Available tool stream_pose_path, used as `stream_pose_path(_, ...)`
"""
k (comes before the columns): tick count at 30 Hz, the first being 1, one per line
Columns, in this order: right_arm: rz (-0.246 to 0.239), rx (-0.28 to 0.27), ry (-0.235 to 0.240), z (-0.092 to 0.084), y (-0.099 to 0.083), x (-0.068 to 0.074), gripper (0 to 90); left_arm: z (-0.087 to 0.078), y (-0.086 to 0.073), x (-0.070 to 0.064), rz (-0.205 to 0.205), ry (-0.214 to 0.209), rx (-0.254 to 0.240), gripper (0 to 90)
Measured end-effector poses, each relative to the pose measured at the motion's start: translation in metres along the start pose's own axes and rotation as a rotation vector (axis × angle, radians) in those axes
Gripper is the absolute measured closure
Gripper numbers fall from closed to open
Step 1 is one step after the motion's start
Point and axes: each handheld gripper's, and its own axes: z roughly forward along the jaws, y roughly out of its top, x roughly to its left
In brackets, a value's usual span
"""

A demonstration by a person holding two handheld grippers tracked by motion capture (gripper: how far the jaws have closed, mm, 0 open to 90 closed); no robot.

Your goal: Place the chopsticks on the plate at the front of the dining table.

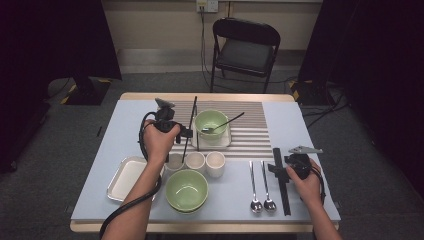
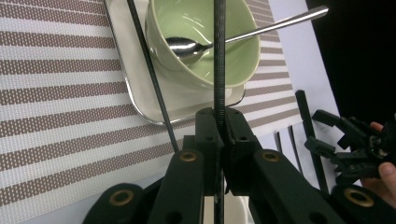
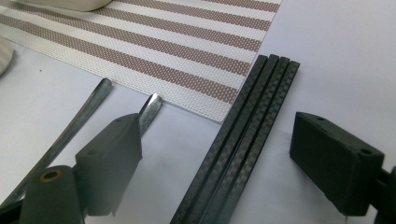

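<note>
My left gripper (image 1: pixel 183 134) has its jaws pinched tight on one black chopstick (image 2: pixel 219 56), and from the left gripper view the stick runs straight out ahead of the jaws, crossing over the green bowl (image 2: pixel 201 42) with the spoon (image 2: pixel 243 33) in it. Its mate (image 1: pixel 195 122) already lies on the tray (image 2: pixel 135 88) just beside that bowl, long axis pointing away from me, so I judge I should line this one up alongside it. My right gripper (image 3: pixel 229 163) hangs wide open, holding nothing, straddling the bundle of spare chopsticks (image 3: pixel 243 135), which point away toward the striped mat (image 3: pixel 187 51).
</note>
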Motion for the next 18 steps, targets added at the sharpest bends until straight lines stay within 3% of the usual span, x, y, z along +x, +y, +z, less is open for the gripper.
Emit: stream_pose_path(18, -0.08, 0.038, -0.067, 0.003, 0.001, 0.01, 15.5, -0.002, 0.012, 0.004, -0.023, 0.005, -0.026, 86.1)
